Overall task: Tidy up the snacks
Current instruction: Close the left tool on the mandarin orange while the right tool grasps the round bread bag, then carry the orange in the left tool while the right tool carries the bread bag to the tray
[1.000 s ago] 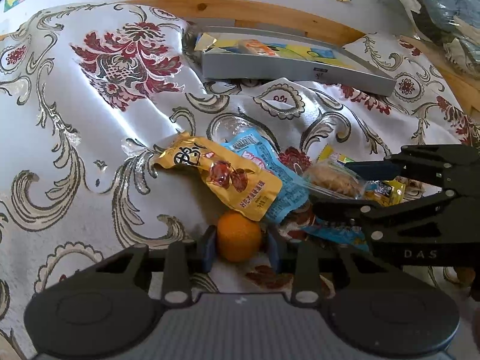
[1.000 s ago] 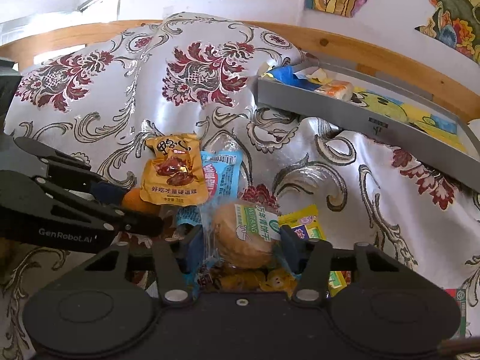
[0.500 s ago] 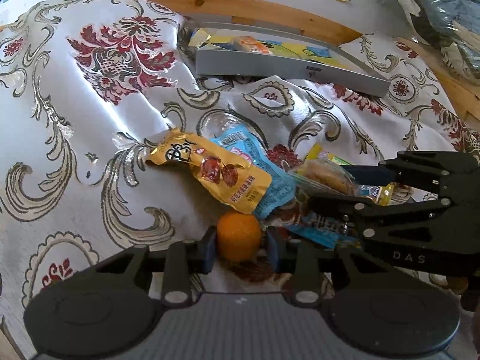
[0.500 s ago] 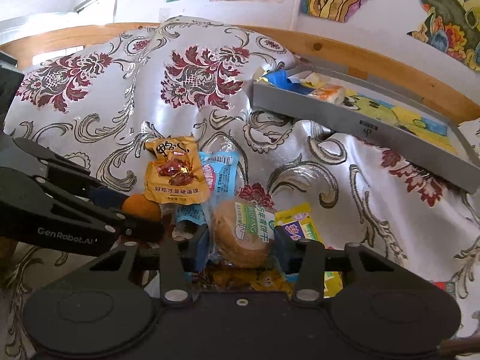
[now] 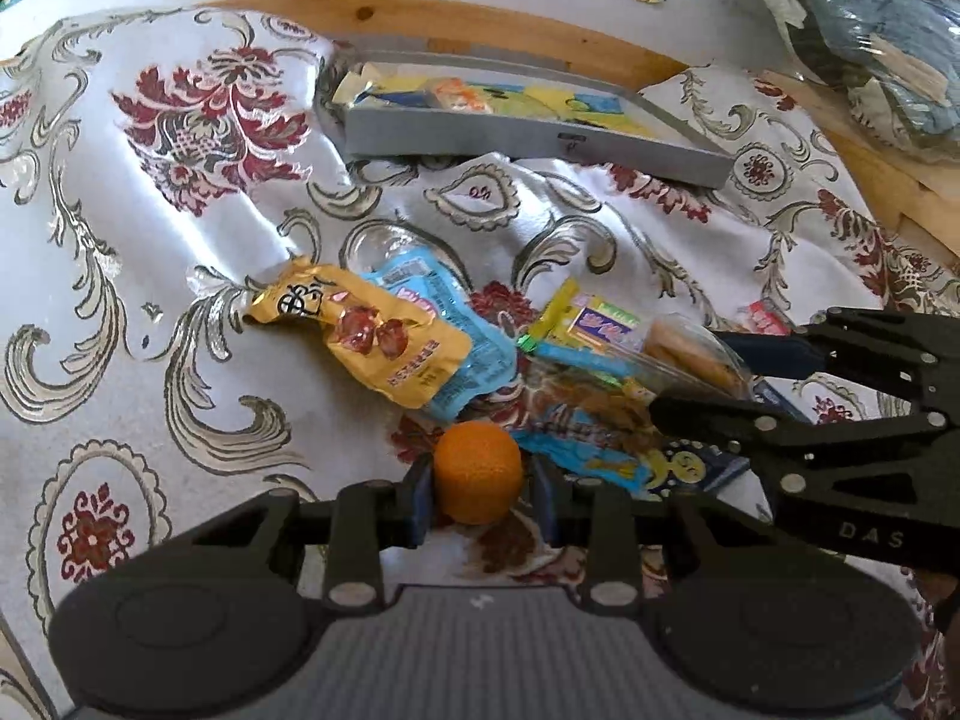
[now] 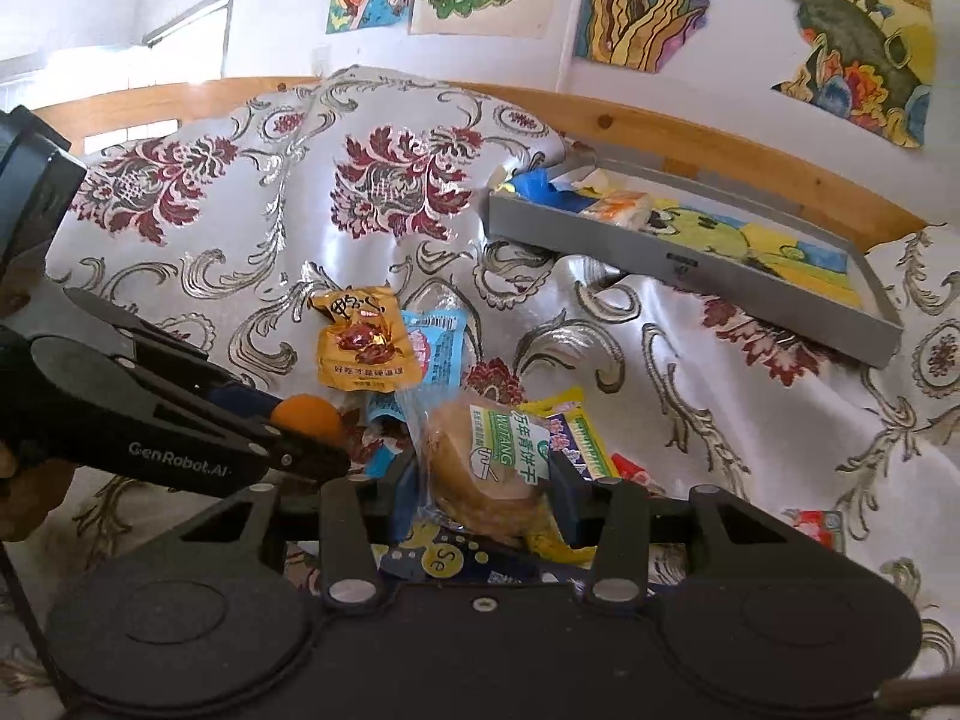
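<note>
The cloth (image 5: 198, 192) is silvery white with dark red flowers and grey-gold scrolls. The near fruit (image 5: 477, 472) is plain orange. One packet (image 5: 384, 336) is golden yellow with red-brown pieces pictured, the one beside it (image 5: 462, 324) light blue. The far tray (image 6: 690, 264) is grey, lined yellow and blue. Both grippers (image 5: 480, 480) (image 6: 486, 480) are black.

a: what is spread over the table?
b: a white cloth (image 5: 198, 228) patterned with red flowers and grey scrolls.
a: and behind?
b: a wooden rail (image 6: 708, 138); colourful paintings (image 6: 654, 0) are fixed to the wall.
</note>
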`<control>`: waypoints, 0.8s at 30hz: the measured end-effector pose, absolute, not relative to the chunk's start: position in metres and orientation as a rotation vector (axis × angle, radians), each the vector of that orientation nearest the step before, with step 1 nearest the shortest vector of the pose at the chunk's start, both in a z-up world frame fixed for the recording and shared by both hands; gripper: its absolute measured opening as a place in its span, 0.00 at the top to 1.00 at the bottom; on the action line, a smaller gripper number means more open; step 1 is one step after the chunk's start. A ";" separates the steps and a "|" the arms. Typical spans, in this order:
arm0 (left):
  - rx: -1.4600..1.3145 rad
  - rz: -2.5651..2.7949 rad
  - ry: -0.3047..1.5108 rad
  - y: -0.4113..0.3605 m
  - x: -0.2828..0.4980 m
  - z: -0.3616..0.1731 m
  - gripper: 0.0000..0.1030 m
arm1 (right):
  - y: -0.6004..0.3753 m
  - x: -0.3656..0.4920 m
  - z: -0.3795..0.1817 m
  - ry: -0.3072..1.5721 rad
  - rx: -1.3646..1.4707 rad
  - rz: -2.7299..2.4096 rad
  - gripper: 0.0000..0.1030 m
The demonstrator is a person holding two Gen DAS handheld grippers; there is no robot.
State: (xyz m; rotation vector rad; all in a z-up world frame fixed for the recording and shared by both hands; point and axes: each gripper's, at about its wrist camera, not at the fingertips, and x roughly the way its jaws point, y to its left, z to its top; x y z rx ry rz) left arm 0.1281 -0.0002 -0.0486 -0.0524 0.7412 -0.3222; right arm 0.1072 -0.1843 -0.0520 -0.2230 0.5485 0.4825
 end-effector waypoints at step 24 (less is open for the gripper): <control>-0.078 -0.282 0.629 -0.053 0.163 0.016 0.64 | -0.266 0.136 -0.014 0.427 -0.154 0.401 0.55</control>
